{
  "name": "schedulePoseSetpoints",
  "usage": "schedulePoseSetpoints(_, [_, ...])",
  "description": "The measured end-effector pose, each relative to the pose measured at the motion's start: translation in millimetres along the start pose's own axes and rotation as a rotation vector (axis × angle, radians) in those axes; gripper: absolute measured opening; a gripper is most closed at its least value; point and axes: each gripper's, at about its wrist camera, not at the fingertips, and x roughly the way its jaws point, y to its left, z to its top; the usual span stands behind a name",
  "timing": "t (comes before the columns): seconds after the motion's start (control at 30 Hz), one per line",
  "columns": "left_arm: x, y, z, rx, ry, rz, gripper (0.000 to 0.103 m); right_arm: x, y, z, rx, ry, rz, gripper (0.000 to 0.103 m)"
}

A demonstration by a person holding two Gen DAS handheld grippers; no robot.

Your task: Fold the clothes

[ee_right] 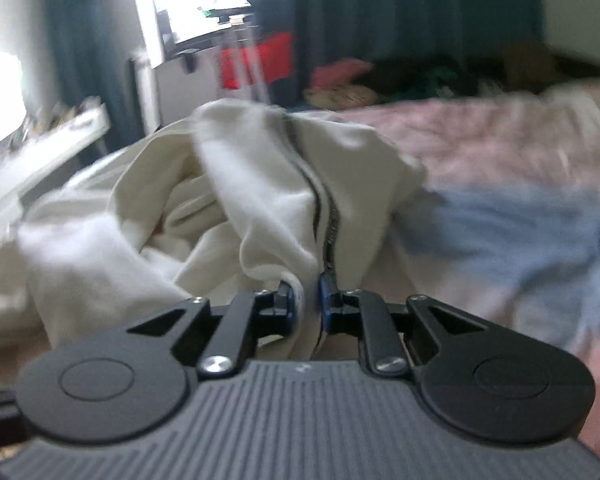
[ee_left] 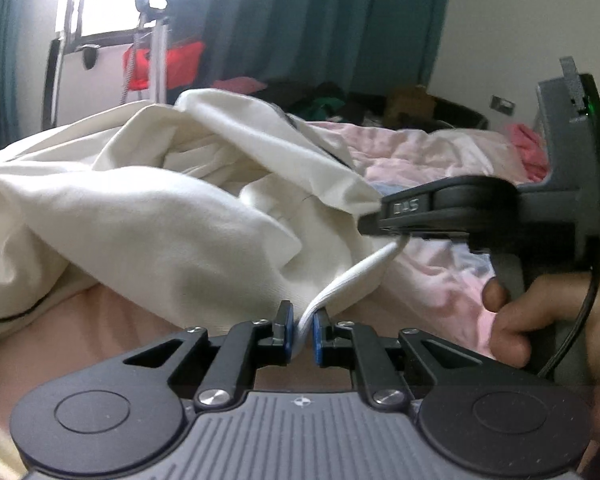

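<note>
A cream zip-up garment [ee_left: 160,208] lies bunched on a pink bed. My left gripper [ee_left: 303,330] is shut on a thin folded edge of it, a white band that runs up to the right. My right gripper [ee_left: 370,224] enters the left wrist view from the right, held by a hand [ee_left: 540,320], shut on the same garment. In the right wrist view the right gripper [ee_right: 307,300] pinches the cream garment [ee_right: 228,208] beside its dark zipper [ee_right: 320,208]. That view is blurred by motion.
The pink bedspread [ee_left: 440,152] has a blue patch [ee_right: 500,232]. Dark clothes are piled at the bed's far side [ee_left: 332,104]. A stand with a red item [ee_left: 168,64] and teal curtains [ee_left: 320,20] stand behind. A white table [ee_right: 52,148] is at the left.
</note>
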Motion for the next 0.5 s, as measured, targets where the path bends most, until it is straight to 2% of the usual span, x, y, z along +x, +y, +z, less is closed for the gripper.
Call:
schedulePoseSetpoints(0.13, [0.1, -1.5, -2.3, 0.0, 0.02, 0.012, 0.011, -12.6, -19.4, -0.5, 0.107, 0.015, -0.021, 0.018])
schedulePoseSetpoints(0.27, [1.3, 0.2, -4.0, -0.015, 0.039, 0.03, 0.012, -18.2, -22.9, 1.6, 0.142, 0.017, -0.027, 0.029])
schedulePoseSetpoints(0.37, [2.2, 1.4, -5.2, -0.026, 0.054, 0.044, 0.012, -22.2, -10.5, 4.7, 0.077, -0.035, -0.017, 0.049])
schedulePoseSetpoints(0.43, [2.8, 2.2, -6.1, -0.033, 0.064, 0.053, 0.012, -23.5, 2.6, 7.8, 0.01, -0.081, -0.007, 0.077])
schedulePoseSetpoints(0.5, [3.4, 3.1, -6.9, -0.04, 0.073, 0.063, 0.012, -19.2, 15.2, 12.5, -0.061, -0.129, 0.009, 0.081])
